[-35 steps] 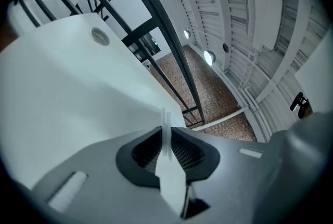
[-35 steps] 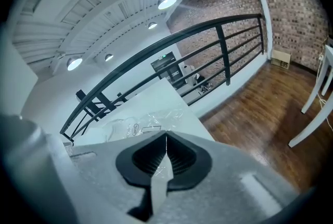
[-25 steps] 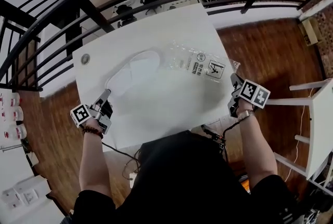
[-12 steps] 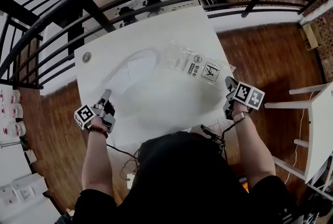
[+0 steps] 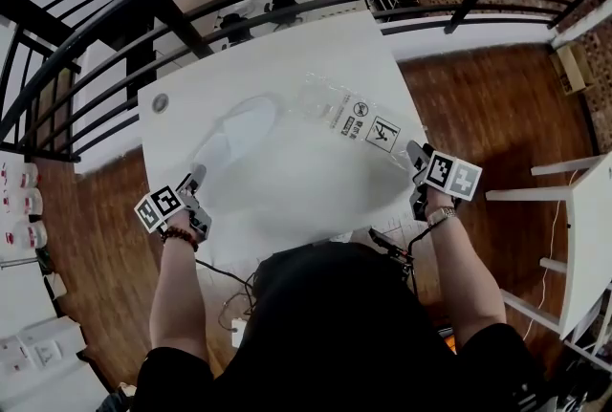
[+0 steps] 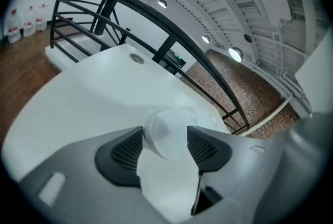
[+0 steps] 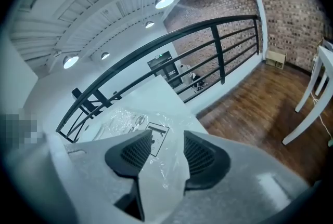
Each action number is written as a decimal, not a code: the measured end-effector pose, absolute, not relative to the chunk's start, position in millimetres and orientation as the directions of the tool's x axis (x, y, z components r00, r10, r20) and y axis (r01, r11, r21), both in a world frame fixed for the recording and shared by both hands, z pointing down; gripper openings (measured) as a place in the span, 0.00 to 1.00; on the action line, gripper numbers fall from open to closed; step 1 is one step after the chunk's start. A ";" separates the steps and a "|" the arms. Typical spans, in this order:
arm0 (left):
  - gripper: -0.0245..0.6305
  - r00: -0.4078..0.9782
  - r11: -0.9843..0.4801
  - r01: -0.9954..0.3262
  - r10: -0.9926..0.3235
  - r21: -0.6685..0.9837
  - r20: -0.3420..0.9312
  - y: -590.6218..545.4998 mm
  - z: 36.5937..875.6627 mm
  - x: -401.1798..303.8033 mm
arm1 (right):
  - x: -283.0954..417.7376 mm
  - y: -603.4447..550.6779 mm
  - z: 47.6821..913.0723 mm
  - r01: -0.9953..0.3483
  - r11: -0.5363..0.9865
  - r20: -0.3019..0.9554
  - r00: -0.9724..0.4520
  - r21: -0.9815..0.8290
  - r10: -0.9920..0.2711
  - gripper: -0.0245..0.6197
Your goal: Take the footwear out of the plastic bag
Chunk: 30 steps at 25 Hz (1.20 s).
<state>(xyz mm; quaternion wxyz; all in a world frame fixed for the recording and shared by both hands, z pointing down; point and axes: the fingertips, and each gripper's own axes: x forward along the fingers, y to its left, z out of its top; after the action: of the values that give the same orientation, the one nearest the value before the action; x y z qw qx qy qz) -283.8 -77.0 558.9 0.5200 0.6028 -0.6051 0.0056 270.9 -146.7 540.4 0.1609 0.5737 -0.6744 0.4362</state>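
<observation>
Footwear (image 5: 232, 131): white, flat on table (image 5: 296, 195), just left of plastic bag (image 5: 356, 114).
Left gripper (image 6: 165, 135): jaws just opened wide; footwear end between, unpinched.
Right gripper (image 7: 167, 141): jaws just opened wide over bag film.
Advice: lift both clear, judged; avoid snagging.

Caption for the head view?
Jaws just opened: left gripper around white footwear, right gripper around edge of clear plastic bag, on white table.
</observation>
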 end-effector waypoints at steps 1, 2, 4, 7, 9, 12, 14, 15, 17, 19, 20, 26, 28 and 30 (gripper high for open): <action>0.46 0.253 0.270 -0.763 -0.711 0.587 0.656 -75.7 559.3 -283.8 | 272.3 -146.8 539.3 -0.920 -0.032 0.720 -0.283 -0.390 -0.633 0.31; 0.46 0.239 0.266 -0.789 -0.698 0.554 0.675 -74.5 559.3 -283.9 | 273.0 -146.8 537.2 -0.926 -0.024 0.722 -0.277 -0.377 -0.634 0.31; 0.49 0.210 0.258 -0.828 -0.680 0.497 0.703 -72.0 558.1 -284.3 | 272.8 -145.8 529.6 -0.937 -0.007 0.724 -0.266 -0.350 -0.636 0.32; 0.49 0.187 0.244 -0.856 -0.677 0.456 0.712 -70.7 553.3 -280.9 | 274.7 -145.8 527.8 -0.945 0.023 0.717 -0.264 -0.327 -0.645 0.32; 0.48 0.178 0.234 -0.866 -0.683 0.442 0.709 -70.4 548.7 -277.8 | 274.9 -146.8 526.2 -0.948 0.048 0.707 -0.268 -0.315 -0.654 0.32; 0.46 0.163 0.219 -0.881 -0.689 0.418 0.706 -68.7 540.8 -272.6 | 271.3 -147.9 516.9 -0.950 0.086 0.693 -0.280 -0.301 -0.665 0.32; 0.44 0.151 0.198 -0.901 -0.690 0.385 0.708 -66.6 536.0 -266.1 | 268.5 -148.0 511.3 -0.949 0.113 0.682 -0.293 -0.296 -0.670 0.32; 0.43 0.145 0.185 -0.912 -0.691 0.367 0.708 -65.7 533.4 -261.7 | 266.6 -148.6 508.1 -0.947 0.132 0.675 -0.301 -0.292 -0.673 0.32; 0.41 0.138 0.165 -0.925 -0.696 0.344 0.704 -64.4 528.2 -250.9 | 261.5 -149.4 502.5 -0.942 0.172 0.661 -0.326 -0.289 -0.676 0.32; 0.38 0.138 0.152 -0.929 -0.703 0.336 0.698 -62.7 523.7 -238.1 | 254.1 -148.6 499.1 -0.933 0.214 0.650 -0.356 -0.289 -0.671 0.32; 0.37 0.138 0.143 -0.934 -0.704 0.328 0.697 -61.4 522.0 -231.0 | 249.7 -148.2 497.4 -0.928 0.237 0.646 -0.370 -0.287 -0.668 0.32; 0.27 0.154 0.021 -0.972 -0.696 0.235 0.701 -51.5 506.7 -183.4 | 212.2 -137.7 482.6 -0.879 0.386 0.611 -0.473 -0.279 -0.635 0.19; 0.24 0.170 -0.015 -0.975 -0.699 0.224 0.694 -50.5 497.8 -170.7 | 195.7 -134.2 474.8 -0.860 0.434 0.596 -0.503 -0.269 -0.626 0.13; 0.22 0.182 -0.055 -0.978 -0.708 0.203 0.682 -51.2 486.1 -158.4 | 179.3 -131.2 466.4 -0.843 0.477 0.582 -0.524 -0.249 -0.622 0.07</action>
<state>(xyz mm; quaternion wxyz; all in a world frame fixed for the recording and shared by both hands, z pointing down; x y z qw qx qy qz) -158.4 -51.2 486.1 0.3259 0.6961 -0.6053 0.2068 179.3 -131.2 466.4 0.2116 0.4398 -0.8329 0.2610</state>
